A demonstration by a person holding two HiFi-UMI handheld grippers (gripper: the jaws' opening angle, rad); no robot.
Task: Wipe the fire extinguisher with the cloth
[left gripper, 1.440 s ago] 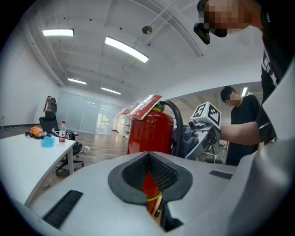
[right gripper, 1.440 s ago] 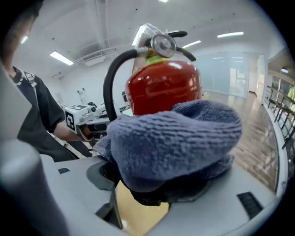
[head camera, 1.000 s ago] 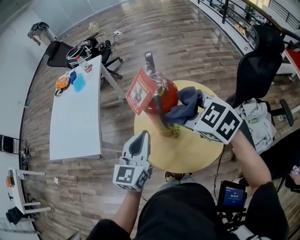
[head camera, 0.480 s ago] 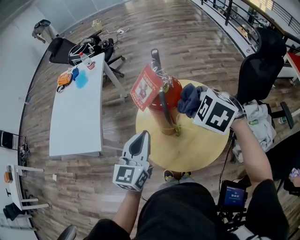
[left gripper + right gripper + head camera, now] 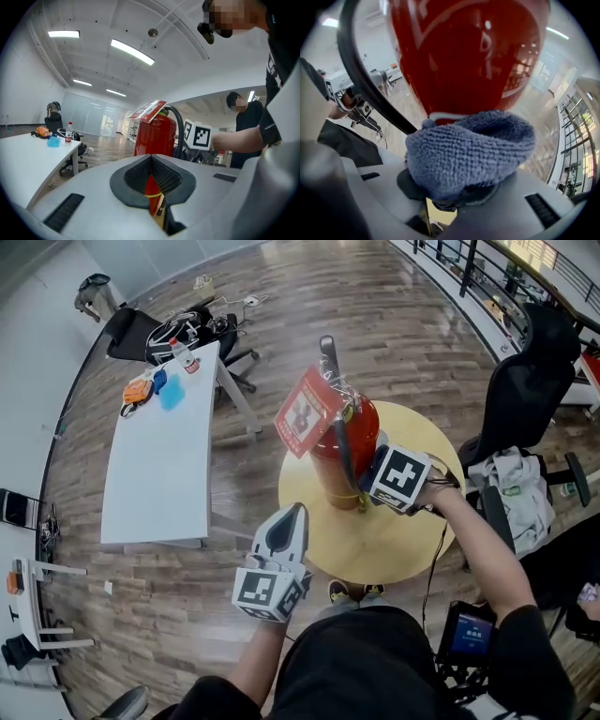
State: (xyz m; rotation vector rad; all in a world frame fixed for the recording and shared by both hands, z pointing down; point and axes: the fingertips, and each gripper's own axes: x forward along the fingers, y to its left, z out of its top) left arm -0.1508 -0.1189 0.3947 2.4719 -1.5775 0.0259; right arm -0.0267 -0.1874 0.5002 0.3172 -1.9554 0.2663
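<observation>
A red fire extinguisher (image 5: pixel 352 442) with a black hose and a red tag (image 5: pixel 305 413) stands upright on a round yellow table (image 5: pixel 375 540). My right gripper (image 5: pixel 373 470) points steeply down against its right side. Its jaws have just been closing and are shut on a blue-grey cloth (image 5: pixel 471 150), which presses against the red body (image 5: pixel 473 56). In the head view the marker cube hides most of the cloth. My left gripper (image 5: pixel 286 519) hovers shut and empty off the table's front left edge, aimed at the extinguisher (image 5: pixel 154 136).
The black hose (image 5: pixel 361 84) runs down just left of the cloth. A white desk (image 5: pixel 159 465) with a bottle and small items stands to the left. A black office chair (image 5: pixel 525 381) and a seat with a heap of clothing (image 5: pixel 511 484) stand to the right.
My right gripper has slid down the extinguisher's side with the cloth, from near the top to the lower body, and tipped downward. The left gripper has stayed put.
</observation>
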